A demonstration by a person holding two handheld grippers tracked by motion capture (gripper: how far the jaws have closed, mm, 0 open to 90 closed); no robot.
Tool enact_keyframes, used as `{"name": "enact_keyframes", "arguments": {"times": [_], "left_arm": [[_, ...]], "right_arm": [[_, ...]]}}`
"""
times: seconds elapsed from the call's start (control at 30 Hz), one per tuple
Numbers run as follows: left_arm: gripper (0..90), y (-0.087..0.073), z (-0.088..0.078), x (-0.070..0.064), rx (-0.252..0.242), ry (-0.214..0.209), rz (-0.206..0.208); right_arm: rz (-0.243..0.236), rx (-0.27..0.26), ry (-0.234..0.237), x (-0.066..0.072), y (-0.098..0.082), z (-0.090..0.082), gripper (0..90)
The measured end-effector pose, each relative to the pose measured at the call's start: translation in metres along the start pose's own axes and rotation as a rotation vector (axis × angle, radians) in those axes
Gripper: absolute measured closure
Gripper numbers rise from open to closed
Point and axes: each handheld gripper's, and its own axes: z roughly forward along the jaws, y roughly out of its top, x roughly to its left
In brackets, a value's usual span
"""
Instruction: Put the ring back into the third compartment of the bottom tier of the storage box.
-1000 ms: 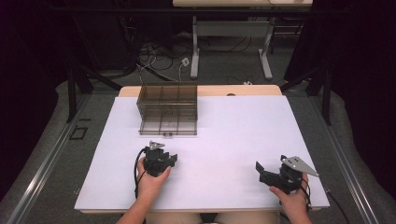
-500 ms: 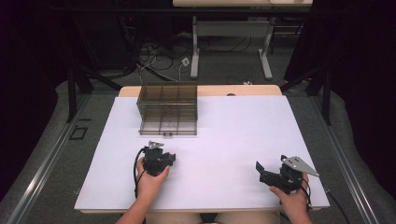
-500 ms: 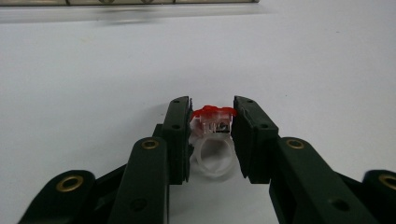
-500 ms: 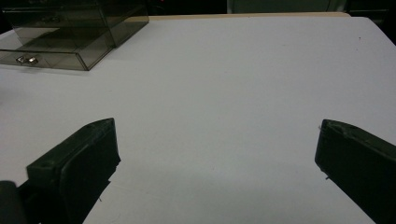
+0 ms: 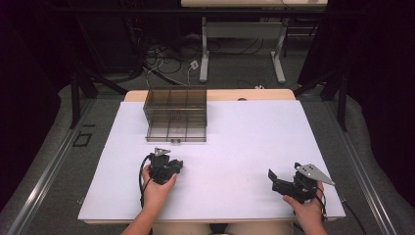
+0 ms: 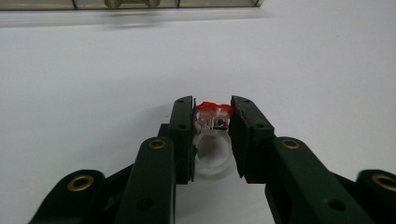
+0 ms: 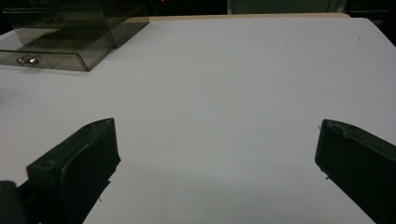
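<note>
White table [image 5: 235,142], L claw [image 6: 212,122] grips connector [image 6: 214,114]

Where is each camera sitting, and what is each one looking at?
High view: above the person's side, looking forward and down on the white table; both forearms and hands show, with the left gripper and right gripper.
Left gripper view: rides that gripper, looking along its jaws, shut on a small red and clear part.
Right gripper view: rides that gripper, looking across the table between wide-open jaws.
Shared: all three show the smoky clear box and the table.

Only the drawer box [image 5: 176,113] blocks the tabletop [image 5: 254,142].
</note>
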Motion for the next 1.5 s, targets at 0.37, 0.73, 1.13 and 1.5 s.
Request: {"name": "enact_keyframes", "arguments": {"times": [0.37,0.73,1.13,1.5], "left_arm": [[71.3,0.002,-0.005,0.003,-0.024,0.005,-0.008],[71.3,0.003,-0.010,0.004,-0.049,0.018,-0.009],[71.3,0.005,-0.017,0.004,-0.082,0.027,-0.001],[71.3,0.006,-0.025,-0.002,-0.122,0.063,0.053]], "right_arm": [[-0.005,-0.010,0.005,-0.001,0.000,0.000,0.0],[-0.004,-0.004,0.002,-0.001,0.000,0.000,0.0],[-0.002,-0.013,0.002,-0.001,0.000,0.000,0.0],[0.005,-0.013,0.002,-0.001,0.001,0.000,0.0]]}}
